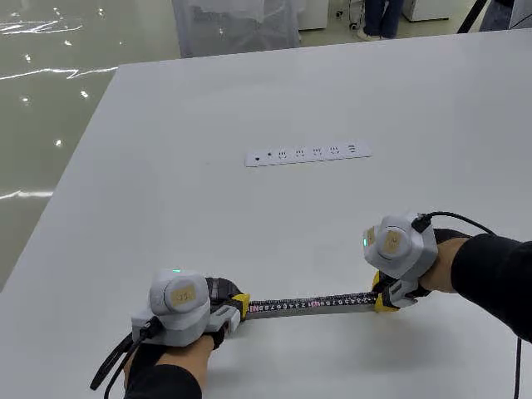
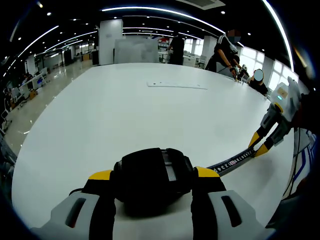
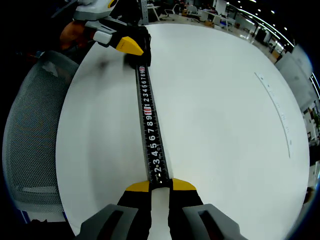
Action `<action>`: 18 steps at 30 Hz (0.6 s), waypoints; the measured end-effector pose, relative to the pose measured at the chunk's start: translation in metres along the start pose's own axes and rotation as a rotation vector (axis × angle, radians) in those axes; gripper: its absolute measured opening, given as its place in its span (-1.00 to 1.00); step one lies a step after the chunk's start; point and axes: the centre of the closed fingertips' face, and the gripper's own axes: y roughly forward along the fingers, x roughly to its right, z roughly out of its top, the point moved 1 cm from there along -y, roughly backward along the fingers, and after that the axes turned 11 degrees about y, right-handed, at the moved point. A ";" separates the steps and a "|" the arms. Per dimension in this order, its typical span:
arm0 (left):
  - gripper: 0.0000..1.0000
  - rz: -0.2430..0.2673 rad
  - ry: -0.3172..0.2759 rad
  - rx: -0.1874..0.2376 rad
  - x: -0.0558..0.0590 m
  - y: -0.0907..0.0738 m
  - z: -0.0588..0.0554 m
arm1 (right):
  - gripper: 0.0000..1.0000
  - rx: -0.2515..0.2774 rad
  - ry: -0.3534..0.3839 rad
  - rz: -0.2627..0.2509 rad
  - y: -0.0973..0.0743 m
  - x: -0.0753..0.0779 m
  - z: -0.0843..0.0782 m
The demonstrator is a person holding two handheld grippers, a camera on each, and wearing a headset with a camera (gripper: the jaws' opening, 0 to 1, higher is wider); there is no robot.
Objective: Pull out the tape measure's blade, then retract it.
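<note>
**On the white table [image 1: 332,100], a blade [image 1: 312,304] spans from claw to claw**

The white table stretches far ahead of both claws, and its near edge lies close behind them. A grey mesh chair [image 3: 35,125] stands off that edge; in the right gripper view it is beside and below the left claw. People [image 2: 225,50] stand beyond the far side of the table, well apart from both claws. A long white power strip [image 1: 307,154] lies flat on the table, well ahead of the claws and roughly between them.

The left claw [image 2: 152,174] is closed around the black tape measure case [image 1: 218,291]. Its yellow-tipped jaws are spread only as wide as the case and press on its two sides. The case sits low on the table between them.

The right claw [image 3: 161,186] is well apart from the left one, off to its right. Its yellow tips have come down to a narrow gap and grip the free end of the blade.

The blade runs straight from the case in the left claw to the tips of the right claw, low over the table. Whether it touches the surface cannot be told. It is black with white numerals that count upward from the right claw toward the left, with a red numeral about midway.

A thin black cable [image 1: 449,218] loops out of the right claw's body, away from the left claw.
</note>
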 end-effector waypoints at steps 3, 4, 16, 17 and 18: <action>0.12 0.000 0.000 -0.002 0.000 0.000 0.000 | -0.85 -0.002 0.012 -0.002 0.000 0.000 0.002; 0.12 0.001 0.000 -0.003 0.000 0.000 0.000 | -0.85 -0.002 0.010 -0.002 0.001 0.000 0.002; 0.12 0.001 -0.007 -0.008 0.000 0.001 0.001 | -0.85 0.005 0.019 -0.003 0.001 -0.001 0.007; 0.12 0.001 -0.007 -0.008 0.000 0.001 0.001 | -0.85 0.005 0.019 -0.003 0.001 -0.001 0.007; 0.12 0.000 -0.006 -0.008 0.000 0.001 0.001 | -0.85 0.006 0.017 -0.002 0.001 -0.001 0.008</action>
